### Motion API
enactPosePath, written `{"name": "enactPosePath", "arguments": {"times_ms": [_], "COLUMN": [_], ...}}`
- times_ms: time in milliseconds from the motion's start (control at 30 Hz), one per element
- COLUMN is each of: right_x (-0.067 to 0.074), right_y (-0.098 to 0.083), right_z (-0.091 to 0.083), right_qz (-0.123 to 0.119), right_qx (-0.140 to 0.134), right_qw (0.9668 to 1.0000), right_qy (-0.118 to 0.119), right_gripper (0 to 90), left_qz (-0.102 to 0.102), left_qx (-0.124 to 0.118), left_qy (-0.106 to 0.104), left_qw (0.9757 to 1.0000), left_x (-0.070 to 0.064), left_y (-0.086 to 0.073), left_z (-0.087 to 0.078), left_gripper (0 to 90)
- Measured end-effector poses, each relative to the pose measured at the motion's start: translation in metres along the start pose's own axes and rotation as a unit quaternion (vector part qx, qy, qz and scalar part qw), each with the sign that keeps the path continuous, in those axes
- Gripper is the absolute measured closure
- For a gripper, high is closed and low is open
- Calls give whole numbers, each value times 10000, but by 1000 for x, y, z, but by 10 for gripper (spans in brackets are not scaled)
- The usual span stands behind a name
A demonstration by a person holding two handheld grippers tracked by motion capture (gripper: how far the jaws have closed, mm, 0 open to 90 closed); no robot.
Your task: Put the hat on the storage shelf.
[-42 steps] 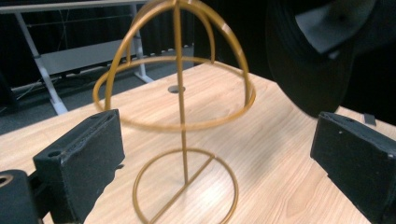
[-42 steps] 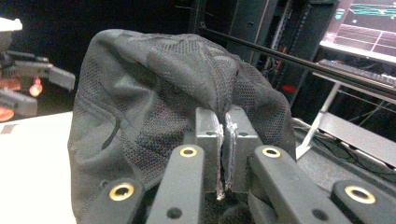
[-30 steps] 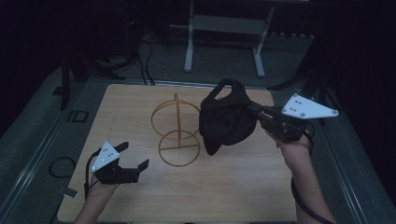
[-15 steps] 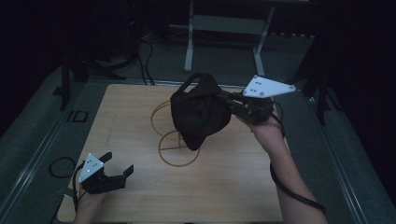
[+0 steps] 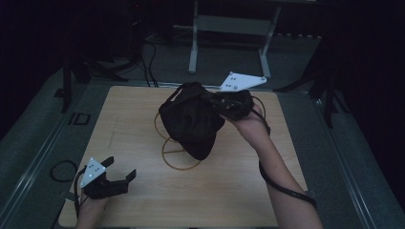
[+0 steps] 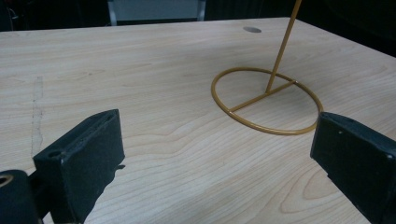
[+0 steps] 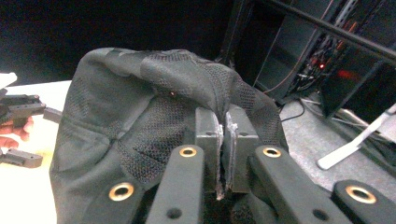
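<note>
The black mesh cap (image 5: 193, 125) hangs in the air over the middle of the tabletop (image 5: 229, 191), pinched at its edge by the right tongs (image 5: 223, 107), whose jaws are closed tight on a fold of the fabric, as the right gripper view shows (image 7: 154, 121). It looks light and limp: the crown sags and creases under its own weight, so it should neither slip nor break, but it will flop and swing as it is carried. A thin pinch at the rim, as now, seems enough; a second hold on the opposite rim would keep the opening spread, I judge. Right beneath and partly behind the cap stands a gold wire stand (image 5: 179, 155), its ring base (image 6: 266, 100) flat on the wood and a slim post (image 6: 284, 44) rising from it; that post is the one thing in the way, and loose mesh could snag on it. The left tongs (image 5: 119, 177) rest near the front left corner, jaws wide apart with nothing between them, well clear of the stand. Beyond the tabletop are cables and a grey frame (image 5: 229, 28) on the floor.
</note>
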State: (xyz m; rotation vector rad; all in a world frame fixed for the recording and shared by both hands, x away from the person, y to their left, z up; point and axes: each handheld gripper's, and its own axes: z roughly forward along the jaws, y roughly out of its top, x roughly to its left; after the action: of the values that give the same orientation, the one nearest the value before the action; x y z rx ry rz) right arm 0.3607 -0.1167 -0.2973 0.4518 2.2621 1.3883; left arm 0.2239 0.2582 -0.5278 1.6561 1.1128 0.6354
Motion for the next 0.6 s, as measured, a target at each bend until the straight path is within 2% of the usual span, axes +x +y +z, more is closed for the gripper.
{"name": "enactPosePath", "arguments": {"times_ms": [100, 233, 600], "right_x": [0, 0, 6], "right_y": [-1, -8, -17], "right_z": [7, 25, 46], "right_qz": [72, 154, 264], "right_qx": [57, 293, 433], "right_qw": [9999, 9993, 9984], "right_qy": [78, 153, 247], "right_gripper": [855, 852, 830], "left_qz": [1, 21, -14], "left_qx": [21, 56, 71], "left_qy": [-11, -47, -68], "left_qw": [10000, 10000, 10000], "left_x": [0, -1, -1], "left_y": [-1, -2, -5], "left_z": [1, 2, 3], "left_gripper": [32, 32, 32]}}
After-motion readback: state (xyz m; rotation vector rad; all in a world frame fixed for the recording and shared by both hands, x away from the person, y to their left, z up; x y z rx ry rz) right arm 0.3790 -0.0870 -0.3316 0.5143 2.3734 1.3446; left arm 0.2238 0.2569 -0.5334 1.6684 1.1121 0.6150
